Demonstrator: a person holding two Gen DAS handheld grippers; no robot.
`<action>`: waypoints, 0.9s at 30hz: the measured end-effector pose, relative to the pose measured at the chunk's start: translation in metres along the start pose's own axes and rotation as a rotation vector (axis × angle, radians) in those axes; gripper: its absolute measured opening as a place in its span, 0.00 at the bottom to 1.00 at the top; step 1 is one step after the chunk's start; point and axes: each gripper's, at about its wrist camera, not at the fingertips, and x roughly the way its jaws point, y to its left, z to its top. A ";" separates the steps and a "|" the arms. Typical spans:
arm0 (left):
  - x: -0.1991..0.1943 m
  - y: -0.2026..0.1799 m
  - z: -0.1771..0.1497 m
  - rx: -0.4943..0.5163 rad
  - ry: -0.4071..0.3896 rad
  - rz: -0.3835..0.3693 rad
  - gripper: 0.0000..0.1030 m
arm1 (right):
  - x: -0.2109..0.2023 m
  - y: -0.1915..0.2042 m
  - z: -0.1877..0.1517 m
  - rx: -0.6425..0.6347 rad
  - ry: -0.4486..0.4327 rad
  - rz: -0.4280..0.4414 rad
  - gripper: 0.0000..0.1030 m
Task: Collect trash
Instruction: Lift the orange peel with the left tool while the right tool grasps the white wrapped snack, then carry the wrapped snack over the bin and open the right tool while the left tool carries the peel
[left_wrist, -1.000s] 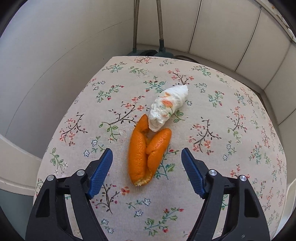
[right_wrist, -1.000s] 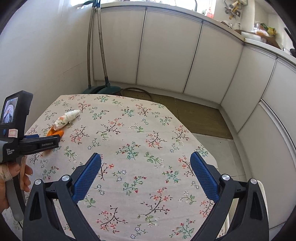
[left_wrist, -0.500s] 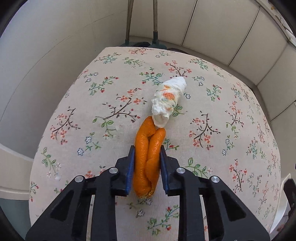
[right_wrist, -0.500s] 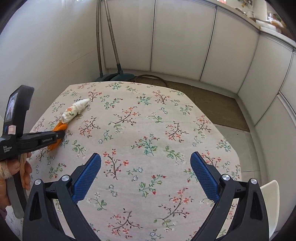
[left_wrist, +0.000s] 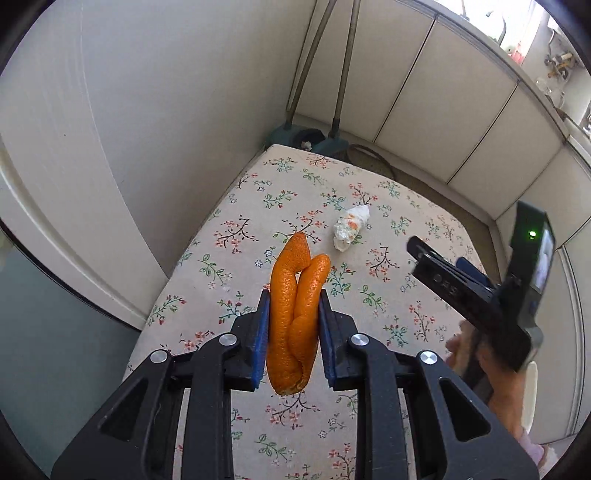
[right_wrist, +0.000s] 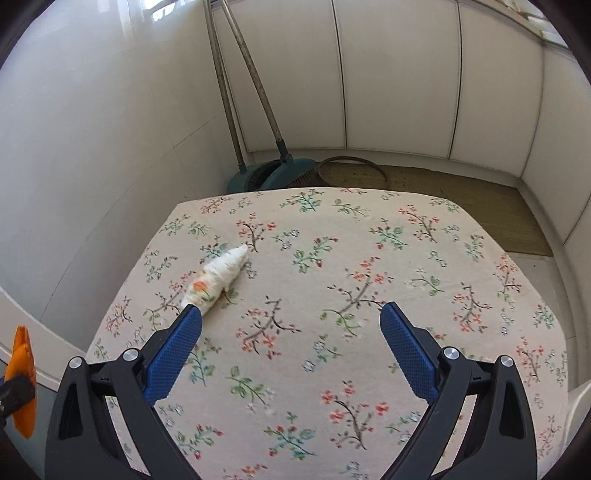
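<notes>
My left gripper (left_wrist: 291, 299) is clamped on the orange peel (left_wrist: 293, 314), both blue pads pressed against its sides. The peel is a long strip folded on itself into two lobes that run side by side, bright orange with a pebbled skin. Its two rounded ends stick out past the fingertips, one reaching further than the other, and the ragged end, showing a pale edge, hangs back between the fingers. I see it held up clear of the floral tablecloth (left_wrist: 373, 295), with the table well beneath it. In the right wrist view the same peel (right_wrist: 23, 373) shows at the far left edge, gripped in a dark bit of the left tool.

The crumpled tissue (left_wrist: 351, 227) lies on the cloth beyond the peel, apart from it. It is a white wad, roughly cone-shaped, narrow at one end and fat at the other, with orange stains on its side. From the right wrist view the tissue (right_wrist: 218, 278) sits just ahead of my right gripper's left fingertip (right_wrist: 190, 319), which overlaps its fat end in the picture; I cannot tell whether they touch.

My right gripper (right_wrist: 291, 317) stands wide open with nothing between its pads, above the cloth. A broom and dustpan (right_wrist: 273, 173) lean in the corner behind the table.
</notes>
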 end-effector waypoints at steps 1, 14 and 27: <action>0.000 0.002 0.001 -0.013 0.008 -0.020 0.22 | 0.005 0.004 0.004 0.009 -0.001 0.005 0.92; -0.005 0.015 0.011 -0.022 -0.012 0.012 0.22 | 0.086 0.058 0.013 -0.095 0.078 -0.038 0.88; -0.006 0.015 0.009 -0.034 0.012 -0.012 0.22 | 0.066 0.040 -0.012 -0.131 0.100 0.028 0.41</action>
